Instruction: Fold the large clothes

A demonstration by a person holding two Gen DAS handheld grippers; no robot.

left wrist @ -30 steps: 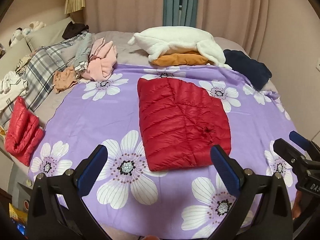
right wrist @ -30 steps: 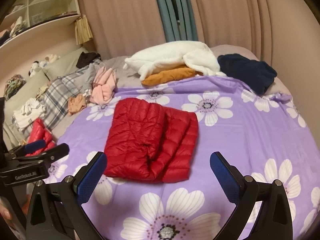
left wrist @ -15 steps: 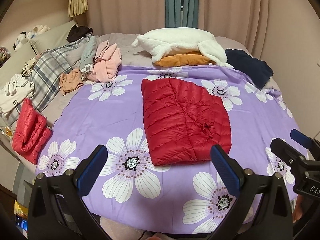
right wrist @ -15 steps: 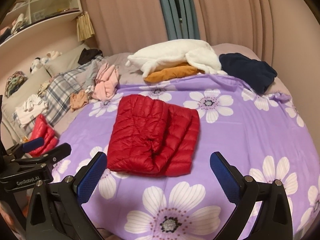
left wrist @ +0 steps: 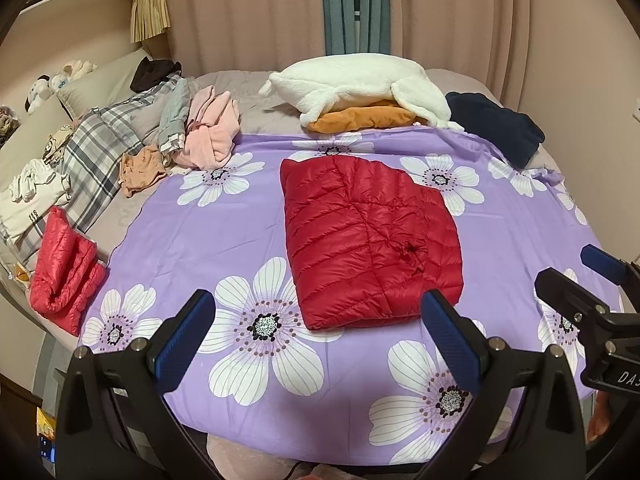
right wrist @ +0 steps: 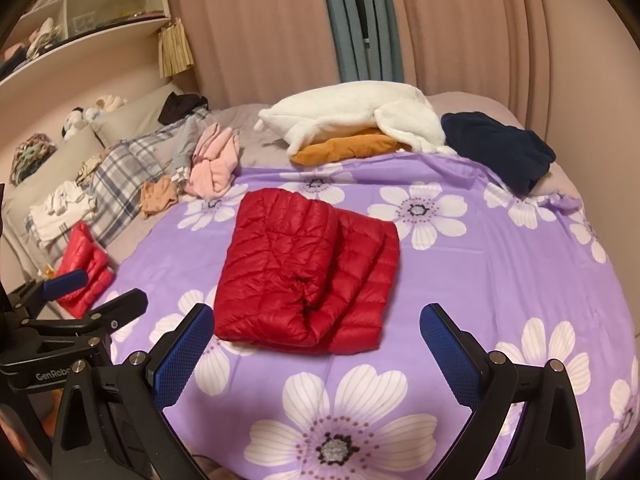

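1. Pink curtains hung behind a bed spread with a purple flowered sheet.
2. At the sheet's middle lay a folded red jacket, touched by neither gripper.
3. White fleece sat on an orange garment at the far edge.
4. A smaller red bundle lay off the sheet's left side.
5. The left gripper and right gripper both hovered wide open and empty, short of the jacket.

The white fleece garment hides most of the orange garment beneath.
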